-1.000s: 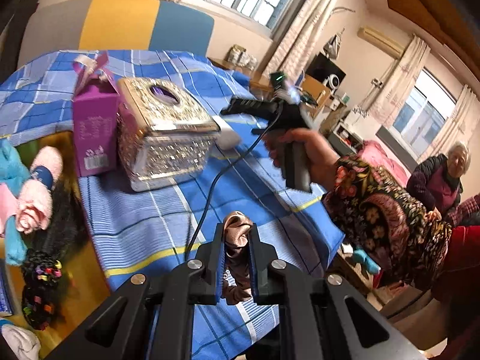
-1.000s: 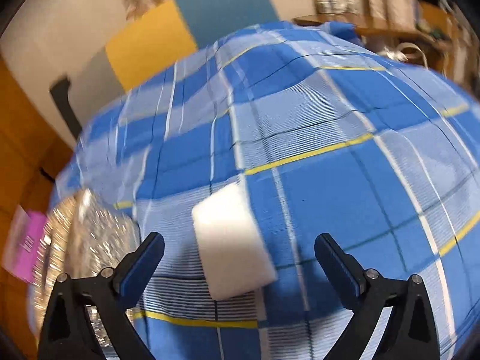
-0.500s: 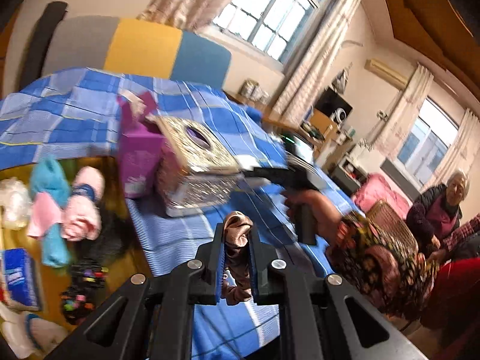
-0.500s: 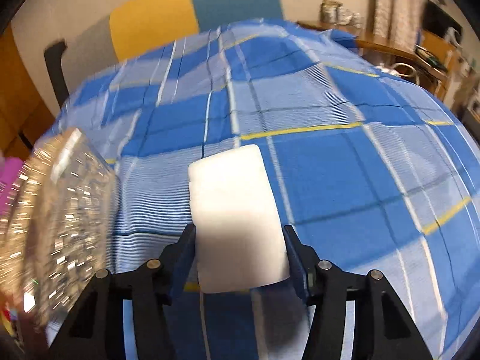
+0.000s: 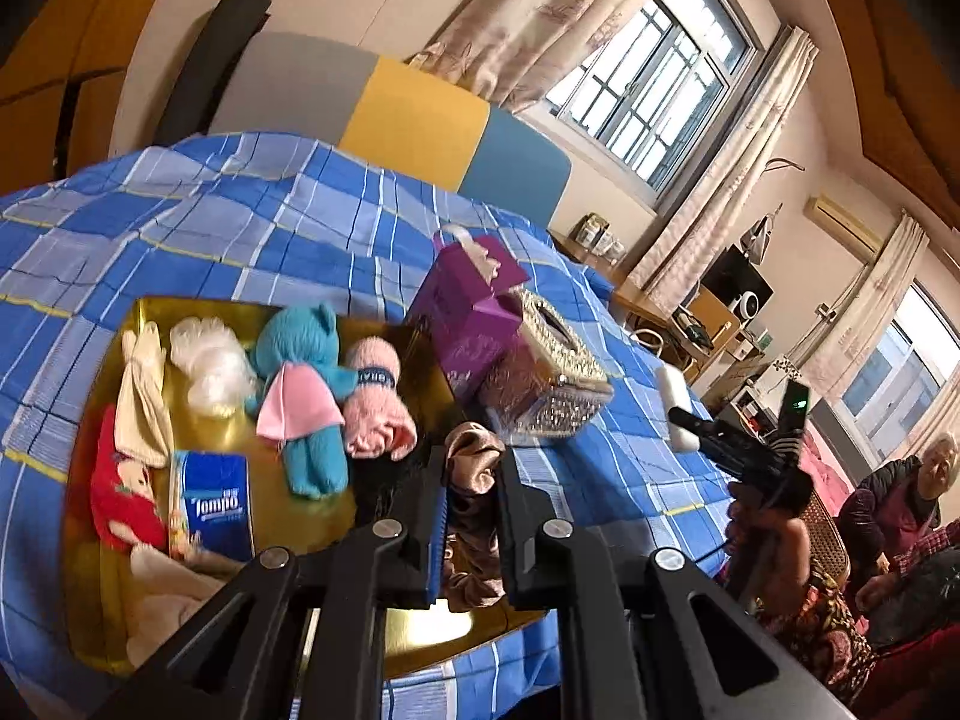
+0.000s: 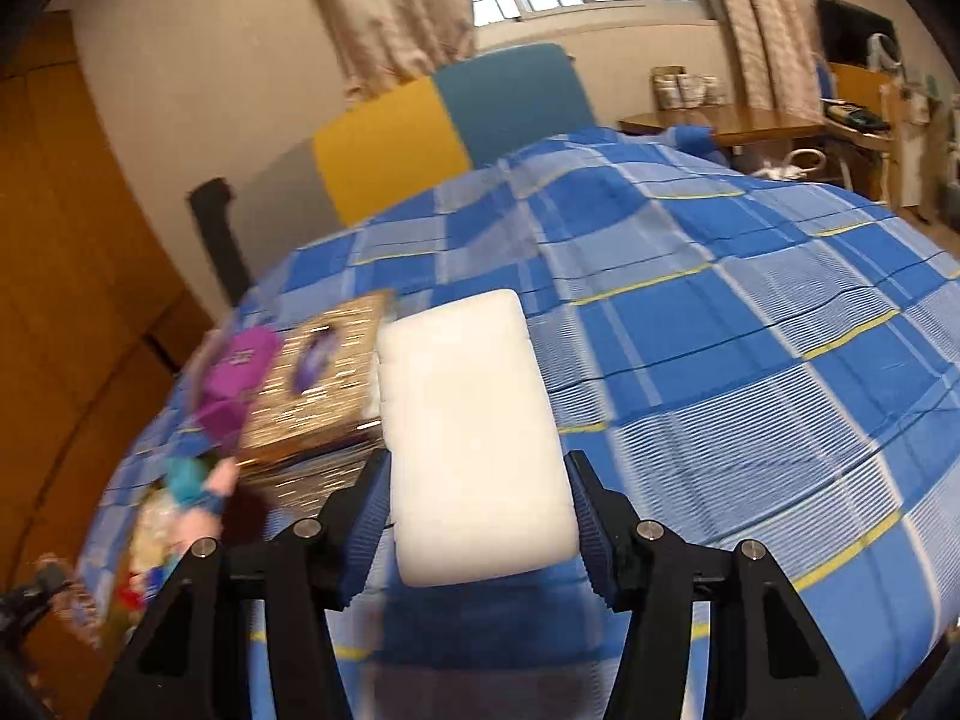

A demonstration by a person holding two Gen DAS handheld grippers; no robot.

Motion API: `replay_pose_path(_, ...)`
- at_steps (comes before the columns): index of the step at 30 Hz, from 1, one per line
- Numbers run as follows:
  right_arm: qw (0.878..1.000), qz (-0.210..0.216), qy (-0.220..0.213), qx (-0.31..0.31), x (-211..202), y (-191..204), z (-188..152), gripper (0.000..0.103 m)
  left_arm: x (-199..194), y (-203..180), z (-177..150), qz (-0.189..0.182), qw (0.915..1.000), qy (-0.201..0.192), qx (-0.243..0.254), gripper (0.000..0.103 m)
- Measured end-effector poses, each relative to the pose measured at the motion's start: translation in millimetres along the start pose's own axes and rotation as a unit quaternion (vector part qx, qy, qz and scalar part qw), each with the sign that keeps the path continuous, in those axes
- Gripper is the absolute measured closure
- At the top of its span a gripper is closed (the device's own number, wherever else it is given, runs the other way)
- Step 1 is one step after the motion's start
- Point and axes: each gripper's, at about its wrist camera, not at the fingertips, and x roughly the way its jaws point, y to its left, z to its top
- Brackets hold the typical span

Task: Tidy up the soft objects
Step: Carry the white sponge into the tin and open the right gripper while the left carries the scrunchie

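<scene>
Lifted off the blue checked bedspread (image 6: 750,360) since a second ago, the white sponge (image 6: 474,426) sits clamped in the right gripper (image 6: 477,516), long axis pointing away toward the headboard (image 6: 450,120), while the left gripper (image 5: 471,516) pinches a brown scrunchie (image 5: 474,480) above the gold tray (image 5: 432,630) of soft toys near the bed's edge.

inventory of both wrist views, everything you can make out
tray: 1, gold, on blanket
teddy: 1, teal, in tray
rolled towel: 1, pink, in tray beside teddy
tissue pack: 1, blue, in tray
red toy: 1, tray's left side
carton: 1, purple, beside tissue box
tissue box: 1, glittery gold, on blanket
blanket: 1, blue plaid
seated person: 1, far right
left gripper: shut on brown cloth
right gripper: shut on white sponge
</scene>
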Motion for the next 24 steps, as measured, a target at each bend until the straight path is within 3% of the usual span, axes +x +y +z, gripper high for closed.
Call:
replay_pose_path(3,0.999,0.033,-0.004,-0.01,-13,24,-8,0.045,16,-3,-3,0.001,0.9995,0.03,0.007,0.091)
replay_pose_path(10,0.996,0.066,-0.011,-0.06,-32,79,-34,0.045,71,-22,-19,-0.009,0.9944,0.093,0.049,0.089)
replay_pose_path(15,0.994,0.077,0.0,-0.077,-33,99,-47,0.045,91,-30,-29,0.027,0.9888,0.132,0.064,0.066)
replay_pose_path(19,0.992,0.079,0.009,-0.1,-33,114,-57,0.044,63,-19,-24,0.023,0.9943,0.094,0.044,0.061)
replay_pose_path(22,0.988,0.096,0.029,-0.121,-25,133,-66,0.044,26,-5,-21,0.066,0.9965,0.036,0.036,0.061)
replay_pose_path(24,0.983,0.109,0.044,-0.14,-19,149,-73,0.044,3,2,-20,0.106,0.9936,0.004,0.037,0.061)
